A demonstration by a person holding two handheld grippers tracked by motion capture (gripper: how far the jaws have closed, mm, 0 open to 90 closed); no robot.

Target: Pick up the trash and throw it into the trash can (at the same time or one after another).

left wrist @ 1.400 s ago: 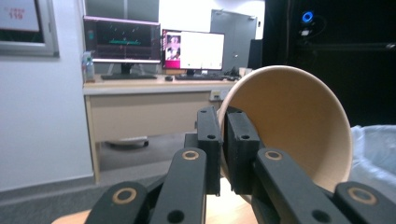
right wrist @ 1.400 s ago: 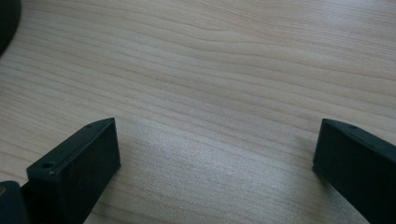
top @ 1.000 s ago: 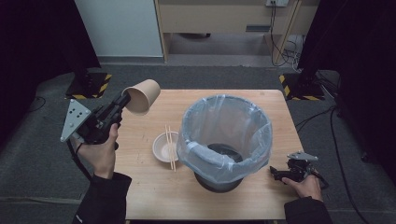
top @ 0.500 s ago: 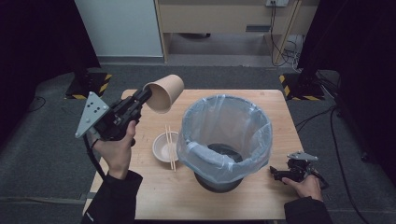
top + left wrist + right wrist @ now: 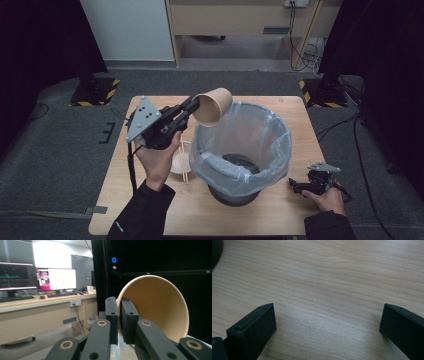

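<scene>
Left gripper (image 5: 194,106) pinches the paper cup (image 5: 213,106) by its rim, cup tipped sideways just beyond the jaw tips over the lined bin (image 5: 274,150); right gripper (image 5: 296,186) rests spread wide on the table (image 5: 280,215).

Matt paper cup (image 5: 212,106), wooden table (image 5: 280,215)

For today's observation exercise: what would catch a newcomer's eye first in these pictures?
First the brown paper cup, pinched by its rim in the left hand-held gripper and held tilted at the rim of the big bag-lined bin mid-table. Next, the right hand-held gripper resting open on the table near the bin's base.
</scene>
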